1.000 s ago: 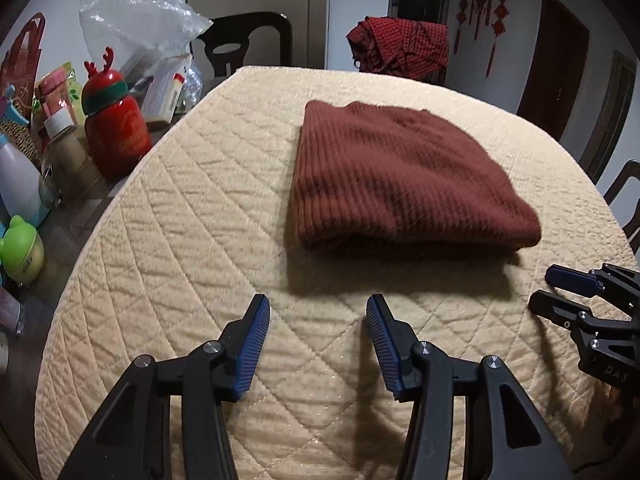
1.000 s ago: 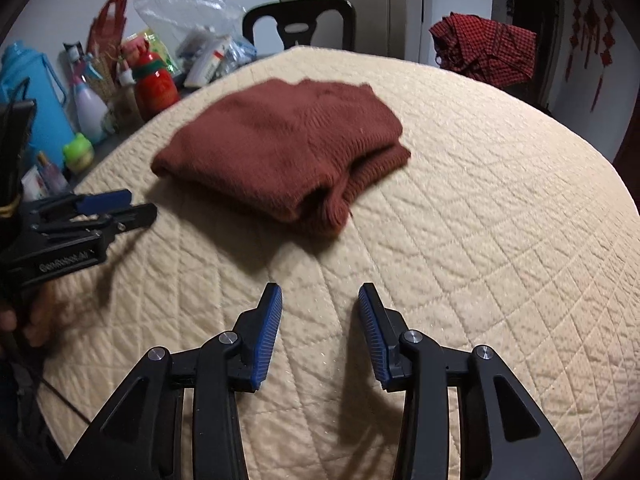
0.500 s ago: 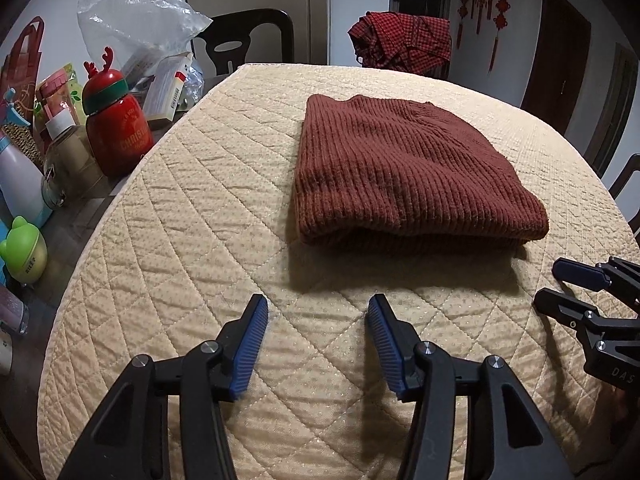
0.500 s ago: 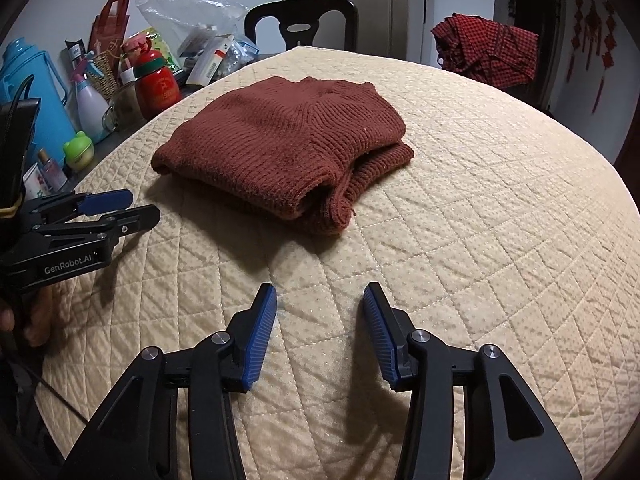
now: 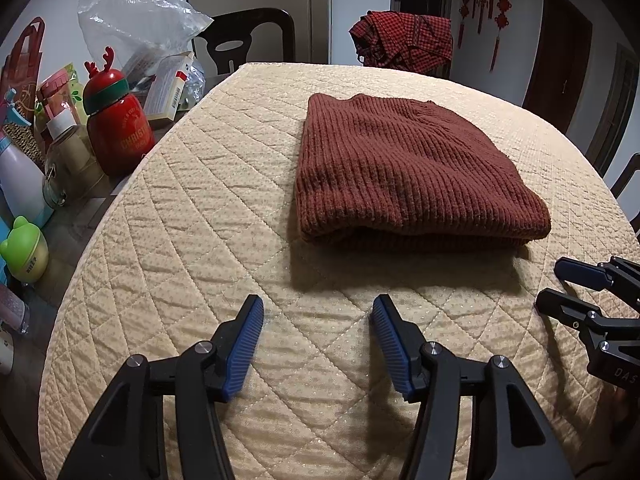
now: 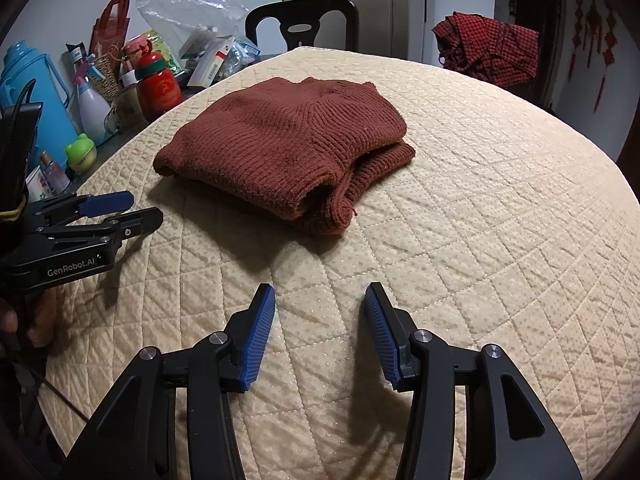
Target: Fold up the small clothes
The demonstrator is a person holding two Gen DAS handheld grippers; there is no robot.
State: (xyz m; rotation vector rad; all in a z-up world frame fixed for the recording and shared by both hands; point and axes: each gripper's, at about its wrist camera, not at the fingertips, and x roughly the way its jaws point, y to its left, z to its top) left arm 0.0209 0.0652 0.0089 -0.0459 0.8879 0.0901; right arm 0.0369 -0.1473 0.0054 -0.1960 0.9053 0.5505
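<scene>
A rust-brown knitted sweater lies folded in a neat rectangle on the quilted beige table cover; it also shows in the right wrist view. My left gripper is open and empty, hovering over the cover short of the sweater's near edge. My right gripper is open and empty, also short of the sweater. Each gripper shows at the side of the other's view: the right one and the left one.
Clutter stands off the cover's left edge: a red reindeer flask, bottles, a green frog jar, a blue jug, a plastic bag. A black chair stands behind. Red checked cloth hangs on another chair.
Both grippers have drawn back a little from the sweater and stayed open. The sweater has not moved.
</scene>
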